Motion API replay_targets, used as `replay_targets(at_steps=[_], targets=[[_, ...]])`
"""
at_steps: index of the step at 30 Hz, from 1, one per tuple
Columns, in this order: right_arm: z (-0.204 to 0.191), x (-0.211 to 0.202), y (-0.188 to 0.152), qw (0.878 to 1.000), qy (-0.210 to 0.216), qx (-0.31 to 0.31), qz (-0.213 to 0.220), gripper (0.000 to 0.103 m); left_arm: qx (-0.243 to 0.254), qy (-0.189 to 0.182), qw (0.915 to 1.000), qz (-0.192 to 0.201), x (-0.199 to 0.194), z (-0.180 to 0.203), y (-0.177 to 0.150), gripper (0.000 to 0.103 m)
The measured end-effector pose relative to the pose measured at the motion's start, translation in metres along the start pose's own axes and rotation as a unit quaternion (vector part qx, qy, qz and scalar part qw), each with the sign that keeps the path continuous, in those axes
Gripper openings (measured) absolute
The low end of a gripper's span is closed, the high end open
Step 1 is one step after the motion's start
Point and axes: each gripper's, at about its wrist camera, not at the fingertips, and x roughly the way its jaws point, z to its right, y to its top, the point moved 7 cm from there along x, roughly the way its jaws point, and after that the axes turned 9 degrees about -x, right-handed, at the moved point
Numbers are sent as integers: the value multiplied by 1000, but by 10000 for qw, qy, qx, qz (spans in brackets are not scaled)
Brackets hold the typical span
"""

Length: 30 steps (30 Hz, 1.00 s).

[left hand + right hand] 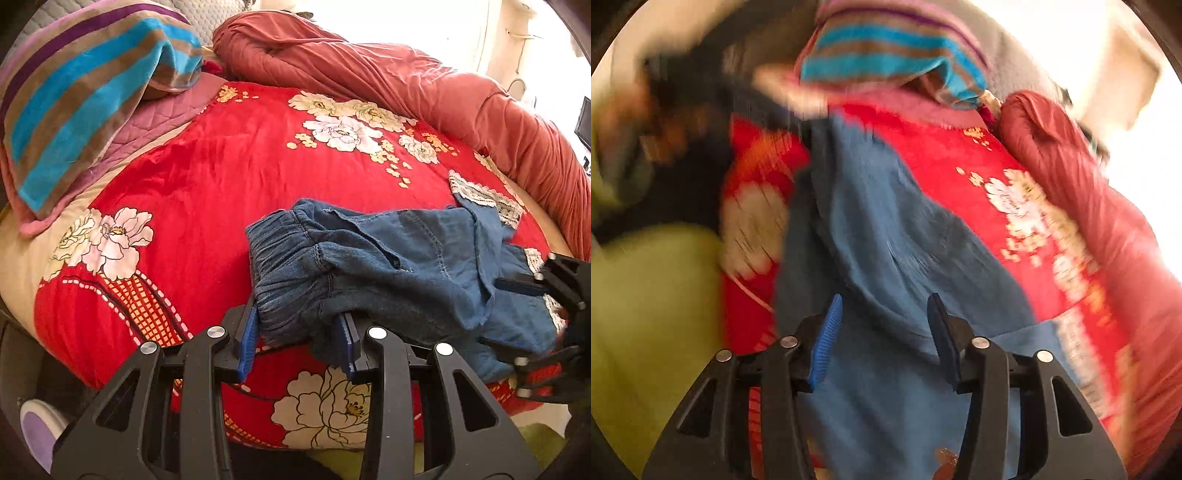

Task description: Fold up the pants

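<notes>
The pants [388, 273] are soft blue denim with a gathered elastic waistband [284, 254] and lace-trimmed cuffs [491, 195], lying crumpled on the red floral quilt [207, 184] of the bed, near its front edge. Expect them to be light and limp: they will sag and drape from wherever you lift, so no edge will stay straight without tension. The waistband is the thickest, grippiest part, and your left hand-held gripper [299, 343] is clamped on a bunch of it at the near corner. Your right hand-held gripper [886, 332] stands with its jaws apart over the leg cloth, pinching nothing; that view is blurred. Take the hemmed cuffs next, not the lace itself, which looks delicate. A striped blanket [88, 96] and a rust duvet [406, 74] lie well apart behind.
</notes>
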Motion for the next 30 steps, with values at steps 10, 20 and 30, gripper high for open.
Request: replay_targets(at_steps=[10,20,30], targets=[[25,-17,1,9827,1100,1369,584,3,-107,14,9999,-6,-1,-11,2,31],[-31,16,-5,9726,1810,1447,164,7,-290,159,9987,-385,13,-34,-17,51],[-5,-32,2,9508,2299,1859,927,20,-527,583,9966,-249,-17,-59,-33,53]])
